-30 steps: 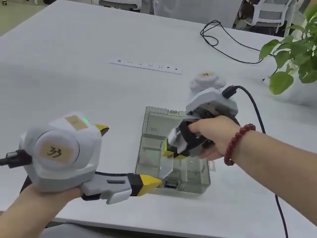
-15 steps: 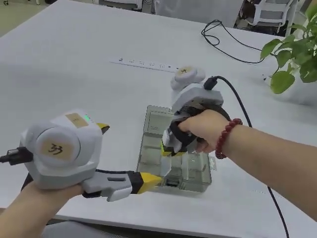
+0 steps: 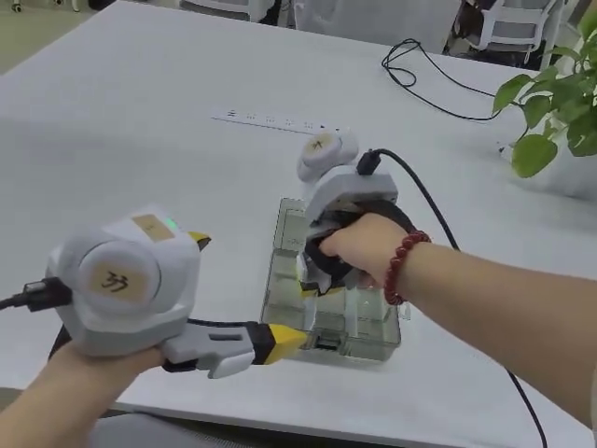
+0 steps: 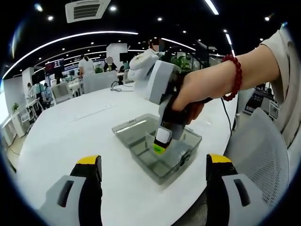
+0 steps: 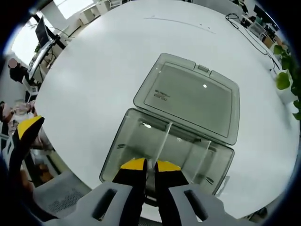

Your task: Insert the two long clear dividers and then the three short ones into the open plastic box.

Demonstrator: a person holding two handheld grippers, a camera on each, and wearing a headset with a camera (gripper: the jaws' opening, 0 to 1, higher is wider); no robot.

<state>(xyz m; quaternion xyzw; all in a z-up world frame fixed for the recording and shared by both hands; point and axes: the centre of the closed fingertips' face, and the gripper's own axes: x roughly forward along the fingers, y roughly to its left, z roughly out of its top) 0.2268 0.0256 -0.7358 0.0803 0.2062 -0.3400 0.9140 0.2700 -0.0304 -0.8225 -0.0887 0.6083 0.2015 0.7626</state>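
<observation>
Right gripper view looks straight down into the open box [image 5: 123,136], which sits near the table's front edge with its lid [image 5: 188,96] laid flat behind it. A long clear divider [image 5: 160,143] stands on edge inside, running from the near wall toward the far one. The right gripper [image 5: 149,165] pinches its near end, with the yellow tips almost together and only the thin plastic between them. Further right in the box, what looks like a second clear panel [image 5: 203,157] also stands upright, though I cannot tell how well it is seated.

Judging by this, the step in hand is pressing the held divider home. It should be kept upright and square to the walls, with both ends guided into their grooves. The push should go straight down, so the thin sheet neither bows nor jumps a slot. Whether the far end is already in its groove cannot be made out, as clear plastic on clear plastic hides it.

The left gripper [image 4: 154,160] waits just in front of the box, its tips wide apart and holding nothing. It is well placed to steady the near wall if the light box slides.

Further back on the white table [image 3: 140,121] lie a power strip [image 3: 275,122] and a looped black cable [image 3: 438,75]. A leafy plant [image 3: 550,103] stands at the right. All are well clear of the work; only the right gripper's own cord trails past the box.
</observation>
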